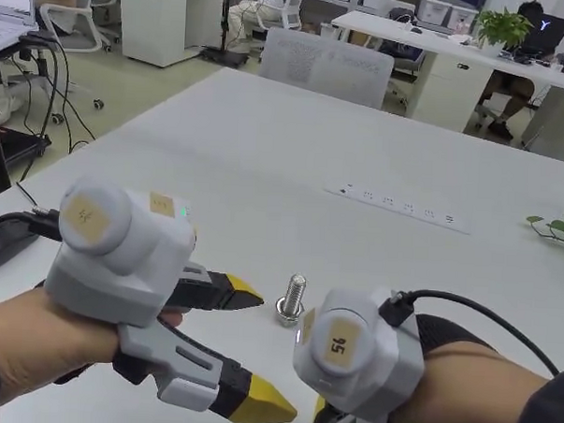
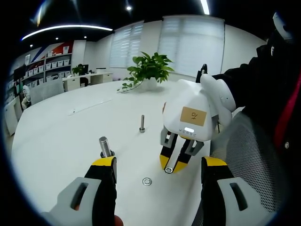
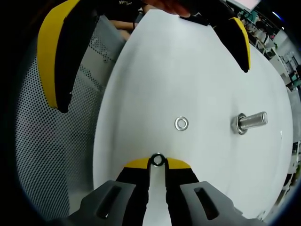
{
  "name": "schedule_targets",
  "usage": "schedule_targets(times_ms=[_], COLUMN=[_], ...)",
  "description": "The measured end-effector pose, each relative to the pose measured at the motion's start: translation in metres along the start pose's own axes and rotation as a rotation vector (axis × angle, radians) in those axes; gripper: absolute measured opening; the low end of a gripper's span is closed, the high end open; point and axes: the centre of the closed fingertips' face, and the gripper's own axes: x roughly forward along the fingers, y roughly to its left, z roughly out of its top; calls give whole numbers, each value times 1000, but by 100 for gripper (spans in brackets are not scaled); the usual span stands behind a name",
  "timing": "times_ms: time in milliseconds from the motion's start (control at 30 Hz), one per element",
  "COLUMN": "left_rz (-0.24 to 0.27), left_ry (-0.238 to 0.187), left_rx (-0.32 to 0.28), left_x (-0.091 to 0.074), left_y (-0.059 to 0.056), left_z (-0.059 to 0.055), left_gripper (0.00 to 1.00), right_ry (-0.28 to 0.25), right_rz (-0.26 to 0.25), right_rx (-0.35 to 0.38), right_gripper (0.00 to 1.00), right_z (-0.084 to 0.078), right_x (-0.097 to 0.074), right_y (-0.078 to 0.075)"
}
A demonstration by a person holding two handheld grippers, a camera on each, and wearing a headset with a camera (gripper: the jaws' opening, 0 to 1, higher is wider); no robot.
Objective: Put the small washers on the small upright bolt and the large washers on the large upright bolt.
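Observation:
The large upright bolt stands on the white table between my two grippers, with what look like washers around its base. My right gripper is shut on a small washer, held edge-up just above the table. In the left gripper view it hangs tips-down with that washer. A loose washer lies flat between it and the large bolt. My left gripper is open and holds nothing. The small bolt stands farther off, past the large bolt.
A white power strip lies across the table beyond the bolts. A potted plant stands at the table's far end. A mesh chair is pushed against the far edge. The table's near edge runs close under my right gripper.

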Motion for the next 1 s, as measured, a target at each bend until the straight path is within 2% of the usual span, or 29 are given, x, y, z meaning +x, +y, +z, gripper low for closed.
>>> schedule_targets(times_ms=[433,1000], left_rz=[1,-6], left_ry=[1,2], left_rx=[-1,-2], left_x=[0,0], left_y=[0,-2], left_z=[0,-1], left_gripper=[73,73], right_ry=[5,-14], right_rz=[-8,-41], right_rx=[9,53], right_gripper=[12,12], right_z=[-3,-10], right_x=[-3,-22], right_y=[-3,-16])
